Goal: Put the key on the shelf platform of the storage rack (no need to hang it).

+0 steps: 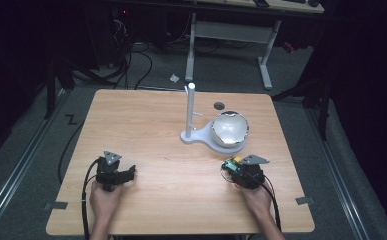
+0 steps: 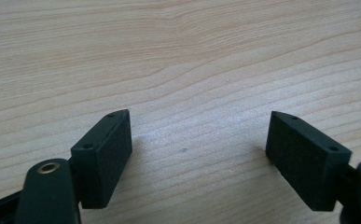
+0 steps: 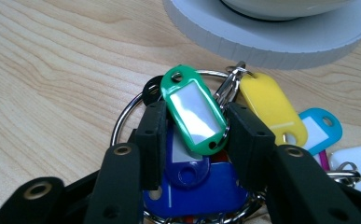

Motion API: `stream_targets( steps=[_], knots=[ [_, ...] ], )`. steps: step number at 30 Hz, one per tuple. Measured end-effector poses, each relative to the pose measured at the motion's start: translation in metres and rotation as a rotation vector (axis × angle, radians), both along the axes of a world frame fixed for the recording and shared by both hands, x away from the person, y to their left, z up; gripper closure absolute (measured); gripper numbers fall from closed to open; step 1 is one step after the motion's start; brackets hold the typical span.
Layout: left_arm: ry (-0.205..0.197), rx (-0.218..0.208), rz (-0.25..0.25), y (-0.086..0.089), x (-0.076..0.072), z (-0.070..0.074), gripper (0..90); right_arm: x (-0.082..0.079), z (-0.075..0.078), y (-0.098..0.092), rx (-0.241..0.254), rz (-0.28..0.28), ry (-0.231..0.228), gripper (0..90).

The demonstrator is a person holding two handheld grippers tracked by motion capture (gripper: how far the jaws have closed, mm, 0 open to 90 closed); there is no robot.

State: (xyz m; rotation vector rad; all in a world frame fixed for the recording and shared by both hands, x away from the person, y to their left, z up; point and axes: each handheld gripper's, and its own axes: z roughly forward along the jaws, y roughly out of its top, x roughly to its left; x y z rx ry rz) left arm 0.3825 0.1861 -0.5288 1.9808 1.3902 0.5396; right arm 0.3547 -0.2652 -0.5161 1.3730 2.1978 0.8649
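Now the right gripper [image 3: 194, 135], near the table's [image 1: 146, 115] front right corner, has its jaws clamped on a green key tag [image 3: 194, 109] in a ringed bunch just before the white stand [image 1: 201, 136] holding a bowl [image 1: 229, 127], while the left gripper [image 2: 199, 149], toward the front left, rests with jaws apart

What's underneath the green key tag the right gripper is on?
Under the green tag, between the right gripper jaws, lie dark blue tags and a metal ring. Whatever sits beneath those is covered.
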Motion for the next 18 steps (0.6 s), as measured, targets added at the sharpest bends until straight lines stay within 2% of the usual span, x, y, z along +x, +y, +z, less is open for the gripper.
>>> stream_targets(
  steps=[14,15,16,18],
  knots=[
    [0.0,-0.001,-0.001,0.0001,0.0,0.0,23.0,0.0003,0.0003,-0.0036,0.026,0.019,0.002,63.9],
    [0.001,-0.001,-0.001,0.0001,0.0,0.0,23.0,-0.0002,0.0013,-0.0043,0.037,0.021,-0.002,75.3],
    [0.001,-0.001,-0.001,0.0001,0.0,0.0,23.0,-0.0019,0.0041,-0.0063,0.061,0.029,-0.033,80.7],
    [0.0,-0.001,0.0,0.0001,0.0,0.0,23.0,-0.0023,0.0083,-0.0077,0.047,0.022,-0.047,81.6]
  ],
)
